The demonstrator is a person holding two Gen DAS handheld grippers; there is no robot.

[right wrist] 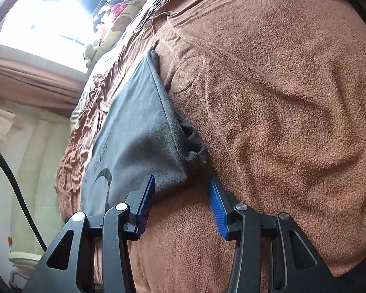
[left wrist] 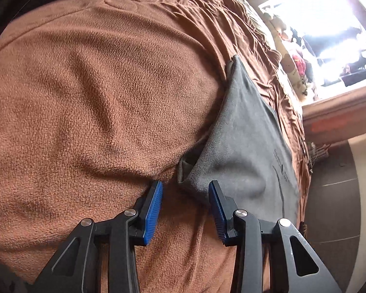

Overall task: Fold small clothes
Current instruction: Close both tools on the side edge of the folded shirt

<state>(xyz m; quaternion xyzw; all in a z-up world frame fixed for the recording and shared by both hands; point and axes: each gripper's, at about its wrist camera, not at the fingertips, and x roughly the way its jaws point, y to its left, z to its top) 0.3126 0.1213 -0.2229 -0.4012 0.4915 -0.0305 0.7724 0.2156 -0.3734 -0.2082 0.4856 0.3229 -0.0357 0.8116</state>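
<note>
A grey garment (left wrist: 244, 134) with a dark printed mark lies flat on a brown fleece blanket (left wrist: 97, 97) spread over a bed. In the left wrist view my left gripper (left wrist: 186, 185) stands open just above the blanket. The garment's near corner sits between its blue fingertips, and the right finger overlaps the grey cloth. In the right wrist view the other near corner of the grey garment (right wrist: 139, 127) lies between the tips of my right gripper (right wrist: 182, 180), also open. Brown blanket (right wrist: 280, 97) shows in the gap between its pads. Neither pair of pads presses on cloth.
A bulge of the blanket rises beside the garment in both views. Past the bed are a bright window (left wrist: 329, 24) and patterned plush items (left wrist: 290, 63). Dark floor tiles (left wrist: 329, 195) lie off the bed's edge. A black cable (right wrist: 12, 171) and pale curtain (right wrist: 36, 134) hang at the left.
</note>
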